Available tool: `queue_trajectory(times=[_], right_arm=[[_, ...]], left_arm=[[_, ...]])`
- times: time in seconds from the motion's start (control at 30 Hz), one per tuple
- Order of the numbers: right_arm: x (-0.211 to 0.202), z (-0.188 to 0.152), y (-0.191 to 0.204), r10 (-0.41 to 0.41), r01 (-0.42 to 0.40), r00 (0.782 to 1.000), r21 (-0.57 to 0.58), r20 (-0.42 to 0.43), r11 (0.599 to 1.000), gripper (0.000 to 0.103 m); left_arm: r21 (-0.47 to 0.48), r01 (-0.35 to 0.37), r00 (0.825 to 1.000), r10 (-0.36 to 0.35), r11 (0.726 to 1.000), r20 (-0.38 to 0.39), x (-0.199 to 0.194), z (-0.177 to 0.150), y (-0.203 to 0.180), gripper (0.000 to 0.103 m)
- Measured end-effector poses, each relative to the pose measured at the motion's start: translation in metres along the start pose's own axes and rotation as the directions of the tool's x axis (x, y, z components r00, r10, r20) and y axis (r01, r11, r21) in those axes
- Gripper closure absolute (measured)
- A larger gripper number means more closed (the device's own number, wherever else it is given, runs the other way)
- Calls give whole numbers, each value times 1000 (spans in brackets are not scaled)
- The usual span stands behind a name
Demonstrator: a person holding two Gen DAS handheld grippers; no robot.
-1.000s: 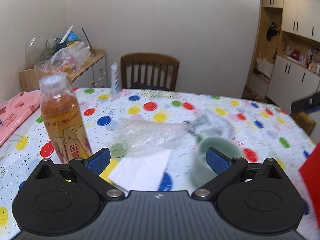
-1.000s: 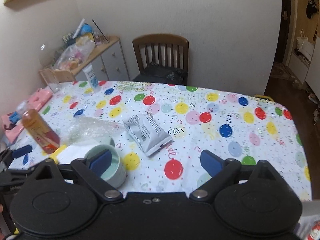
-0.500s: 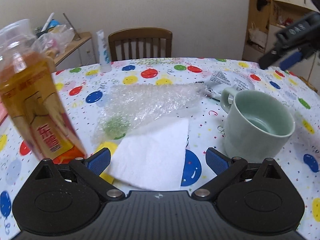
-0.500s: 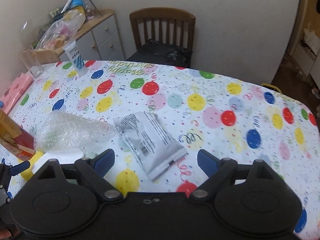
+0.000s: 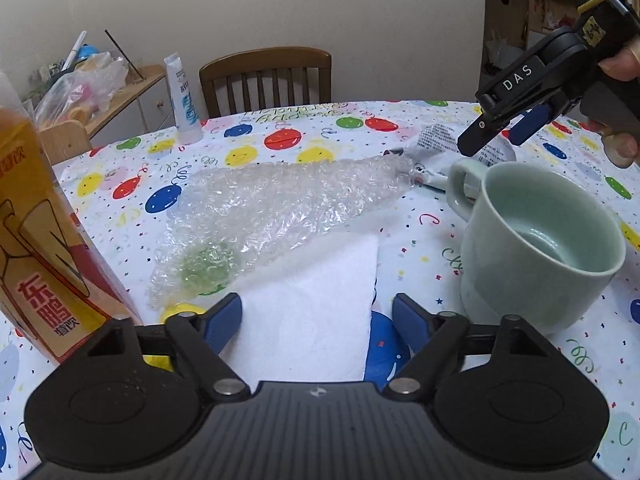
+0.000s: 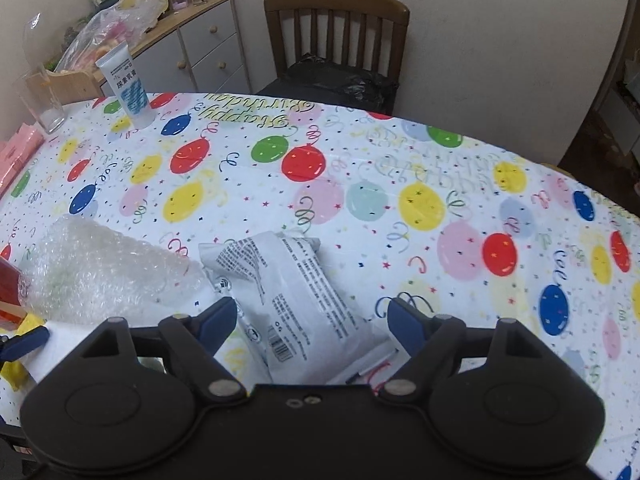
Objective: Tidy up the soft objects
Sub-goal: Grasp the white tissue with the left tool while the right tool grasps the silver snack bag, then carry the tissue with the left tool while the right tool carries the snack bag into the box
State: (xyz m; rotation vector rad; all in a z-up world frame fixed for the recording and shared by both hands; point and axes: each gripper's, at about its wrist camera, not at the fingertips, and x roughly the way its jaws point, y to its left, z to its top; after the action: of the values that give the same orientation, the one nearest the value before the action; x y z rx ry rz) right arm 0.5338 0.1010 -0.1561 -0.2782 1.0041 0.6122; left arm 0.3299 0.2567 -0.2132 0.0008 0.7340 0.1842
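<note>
Left gripper (image 5: pixel 317 314) tilts down, jaws closing astride napkin (image 5: pixel 316 304); right gripper (image 6: pixel 308 316) closing astride packet (image 6: pixel 292 292)

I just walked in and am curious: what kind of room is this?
Most likely a home dining area: a table under a balloon-print birthday cloth, a wooden chair pushed up to it, and a cluttered drawer cabinet against the wall.

The left gripper (image 5: pixel 316 316), jaws closing, straddles a white napkin (image 5: pixel 308 320) without touching it. Bubble wrap (image 5: pixel 280 216) lies just beyond the napkin; a pale green mug (image 5: pixel 532 252) stands right of the napkin.
</note>
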Motion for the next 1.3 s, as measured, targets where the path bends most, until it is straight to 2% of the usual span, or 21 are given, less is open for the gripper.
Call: queue_trajectory(times=[0.07, 0.1, 0.23, 0.37, 0.43, 0.5, 0.6, 0.73, 0.9, 1.3], right_arm=[[4, 0, 1, 11, -11, 1000, -11, -3, 1000, 23], [5, 0, 2, 17, -17, 1000, -16, -5, 1000, 24], [12, 1, 5, 15, -16, 1000, -37, -17, 999, 26], [17, 0, 6, 3, -5, 999, -52, -34, 999, 32], [19, -3, 8, -10, 7, 999, -66, -39, 998, 36], [18, -6, 11, -22, 19, 999, -82, -32, 996, 37], [15, -8, 16, -36, 34, 999, -105, -22, 994, 43], [9, -12, 26, -57, 56, 998, -144, -2, 988, 51], [-2, -17, 34, -78, 80, 997, -152, 16, 985, 56], [-55, -31, 16, -95, 98, 992, -32, 84, 995, 57]], left_arm=[[-27, 17, 1000, -17, 999, -14, 4, 1, 2, 31], [-41, 20, 1000, -21, 999, -16, 4, 1, 4, 37], [-38, 9, 1000, -10, 999, -15, 4, 4, 4, 47], [-60, -11, 1000, 10, 998, -17, 4, 7, 8, 71], [-75, -20, 1000, 18, 997, -20, 6, 8, 11, 77], [-80, -28, 999, 26, 996, -23, 6, 10, 13, 87], [-106, -33, 999, 31, 994, -27, 7, 11, 19, 94], [-125, -31, 999, 28, 992, -32, 7, 11, 22, 95], [-141, -22, 999, 17, 990, -40, 4, 11, 22, 96], [-158, 0, 1000, -4, 987, -26, -22, 12, 14, 97]])
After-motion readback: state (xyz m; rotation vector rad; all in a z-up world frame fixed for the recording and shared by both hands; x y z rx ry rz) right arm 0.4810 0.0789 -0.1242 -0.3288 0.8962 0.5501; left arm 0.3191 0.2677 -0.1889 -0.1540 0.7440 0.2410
